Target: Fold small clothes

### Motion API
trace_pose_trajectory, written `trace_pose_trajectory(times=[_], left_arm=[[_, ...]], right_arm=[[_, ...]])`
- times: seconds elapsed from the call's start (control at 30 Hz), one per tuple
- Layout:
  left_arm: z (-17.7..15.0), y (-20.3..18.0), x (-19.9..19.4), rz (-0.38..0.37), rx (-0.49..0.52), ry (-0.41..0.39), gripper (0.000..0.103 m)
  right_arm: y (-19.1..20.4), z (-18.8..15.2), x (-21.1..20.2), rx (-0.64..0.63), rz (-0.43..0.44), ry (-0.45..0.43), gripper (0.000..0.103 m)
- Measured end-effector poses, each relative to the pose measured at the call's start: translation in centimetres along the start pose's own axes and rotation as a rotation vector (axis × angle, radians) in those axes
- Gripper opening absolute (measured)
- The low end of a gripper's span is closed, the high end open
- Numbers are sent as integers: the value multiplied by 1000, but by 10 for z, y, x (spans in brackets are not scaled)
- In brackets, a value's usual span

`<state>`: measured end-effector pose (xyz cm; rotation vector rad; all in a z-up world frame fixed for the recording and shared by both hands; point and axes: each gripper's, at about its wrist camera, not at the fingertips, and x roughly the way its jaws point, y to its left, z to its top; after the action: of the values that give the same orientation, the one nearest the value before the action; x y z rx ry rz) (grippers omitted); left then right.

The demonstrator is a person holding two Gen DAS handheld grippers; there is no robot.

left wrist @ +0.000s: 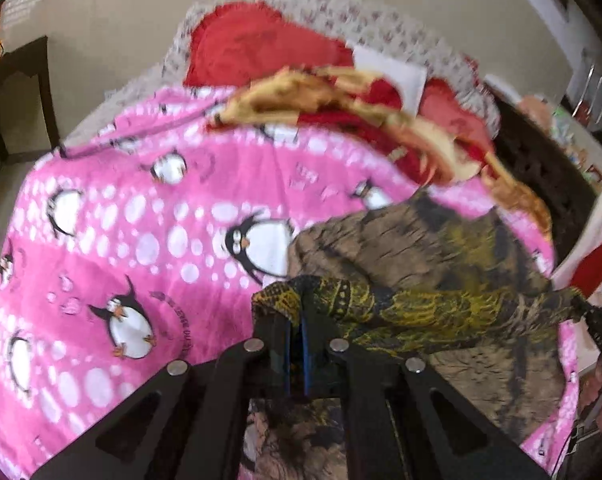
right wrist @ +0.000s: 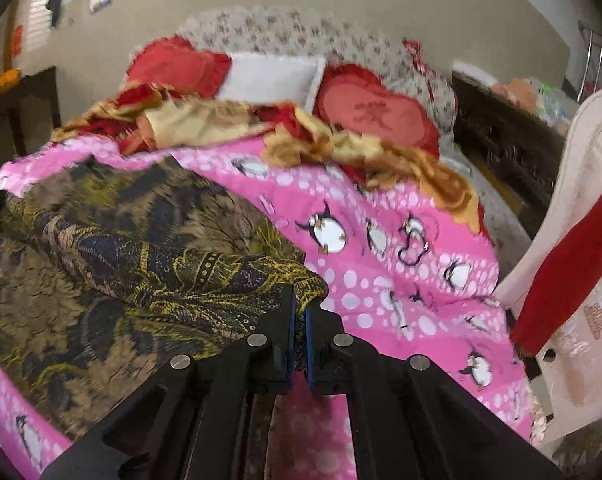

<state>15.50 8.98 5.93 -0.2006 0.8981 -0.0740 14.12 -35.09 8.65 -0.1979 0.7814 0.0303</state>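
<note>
Black linkage arms fill the bottom of both views, and your left gripper (left wrist: 297,312) has its jaws pinching one corner of the dark yellow-patterned garment (left wrist: 421,264), while your right gripper (right wrist: 300,308) has its jaws pinching the opposite corner of the same edge. That edge hangs lifted and stretched between your two hands; the rest of the garment lies spread on the pink penguin blanket (left wrist: 141,216) beneath it. Beyond the garment, a crumpled red-and-gold cloth (right wrist: 301,136) lies across the blanket, and farther still behind it red heart cushions (right wrist: 373,108) and a white pillow (right wrist: 269,76) rest against the floral headboard cover (right wrist: 301,32).

You appear to be mid-fold, carrying the held edge over. Next, bring both corners across together, level, and lay them onto the far edge before releasing; uneven hands would skew the crease.
</note>
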Motion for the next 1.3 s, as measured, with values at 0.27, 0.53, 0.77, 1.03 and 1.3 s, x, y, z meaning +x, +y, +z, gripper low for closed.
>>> trace_pose_trajectory(times=[0.27,0.53,0.77,1.03,1.3], left_arm=[[14,23,1,59,-32,-13,61],[-12,-14,-56,-74,63,-96,56],[-78,-77,-1,61,197,33,50],[-51,-63,18,54,84,102,53],[68,-31,0,157,-60,-77,55]], right_arm=[[-12,7,22,124,80,71,24],[-55,5,-35,302,167,-52,31],[37,-6,-28,53,235,37,31],[63,-16,34,-21,149,197,31],[14,64,22,100,71,-71,32]])
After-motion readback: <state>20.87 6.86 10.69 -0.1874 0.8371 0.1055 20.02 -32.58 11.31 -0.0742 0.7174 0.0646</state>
